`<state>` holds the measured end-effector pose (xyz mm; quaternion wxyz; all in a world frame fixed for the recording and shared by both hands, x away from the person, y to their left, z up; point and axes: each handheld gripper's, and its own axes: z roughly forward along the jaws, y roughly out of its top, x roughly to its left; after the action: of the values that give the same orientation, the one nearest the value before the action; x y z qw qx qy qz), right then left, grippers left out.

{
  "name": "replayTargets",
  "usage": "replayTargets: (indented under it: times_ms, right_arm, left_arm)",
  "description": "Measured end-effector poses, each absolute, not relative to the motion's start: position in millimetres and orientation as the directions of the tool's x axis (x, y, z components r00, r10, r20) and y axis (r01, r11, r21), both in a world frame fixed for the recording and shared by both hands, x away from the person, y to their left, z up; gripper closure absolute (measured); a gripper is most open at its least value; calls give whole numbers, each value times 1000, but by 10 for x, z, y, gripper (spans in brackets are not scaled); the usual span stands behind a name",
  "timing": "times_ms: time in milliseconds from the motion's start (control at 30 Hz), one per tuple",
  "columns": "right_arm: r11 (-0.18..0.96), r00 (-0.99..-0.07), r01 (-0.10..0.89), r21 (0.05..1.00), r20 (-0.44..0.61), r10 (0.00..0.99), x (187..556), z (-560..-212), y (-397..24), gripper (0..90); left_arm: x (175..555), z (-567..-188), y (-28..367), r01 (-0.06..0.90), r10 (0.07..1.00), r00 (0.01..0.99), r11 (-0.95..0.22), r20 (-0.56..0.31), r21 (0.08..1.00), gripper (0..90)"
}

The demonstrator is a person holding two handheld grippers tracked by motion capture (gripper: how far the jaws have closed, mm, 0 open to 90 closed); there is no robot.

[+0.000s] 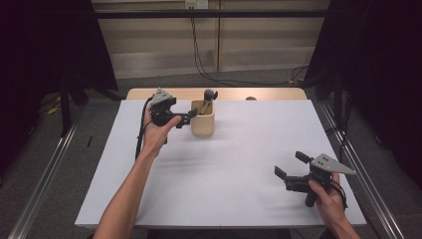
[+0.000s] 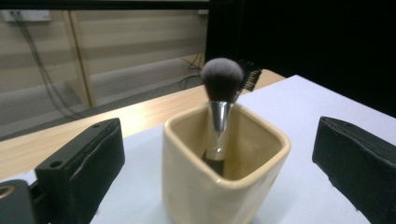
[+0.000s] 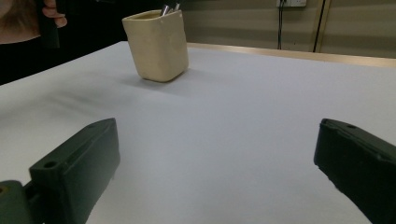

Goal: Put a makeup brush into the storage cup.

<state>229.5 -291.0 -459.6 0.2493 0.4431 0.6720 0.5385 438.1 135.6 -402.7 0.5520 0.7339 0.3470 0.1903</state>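
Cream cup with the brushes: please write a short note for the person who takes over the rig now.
Left gripper: open, held right beside the cream cup, jaws on both sides of it in the left gripper view, not touching it.
Right gripper: open, holds nothing, low over the near right part of the white table.
Things: the cup stands upright at the far side; the makeup brush stands in it, head up, with a smaller dark brush behind.
Done: brushes are in the cup.
Left: probably closing on the cup or a brush; nothing is gripped yet.
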Motion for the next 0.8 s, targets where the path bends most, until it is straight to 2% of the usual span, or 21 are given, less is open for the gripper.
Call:
replayTargets:
  times_ms: [100,200,300,600,800]
  right_arm:
    - [25,-476,325,946,140,868,2286,-4595,-2917,0]
    - [25,-473,325,945,139,870,2269,-4591,-2923,0]
    - [25,-469,321,947,136,873,2246,-4587,-2921,0]
    - [18,-447,328,944,139,884,2204,-4583,-2925,0]
    - [20,-448,333,943,139,883,2211,-4592,-2927,0]
  left_arm:
    - [4323,-4012,1401,314,708,693,-123,-139,941,19]
    - [4245,-3990,1443,296,708,698,-147,-109,944,20]
    - [4163,-3944,1500,311,693,708,-137,-132,941,21]
    - [3954,-3931,1658,283,707,702,-161,-90,946,25]
    - [3858,-3985,1753,287,717,690,-147,-98,947,29]
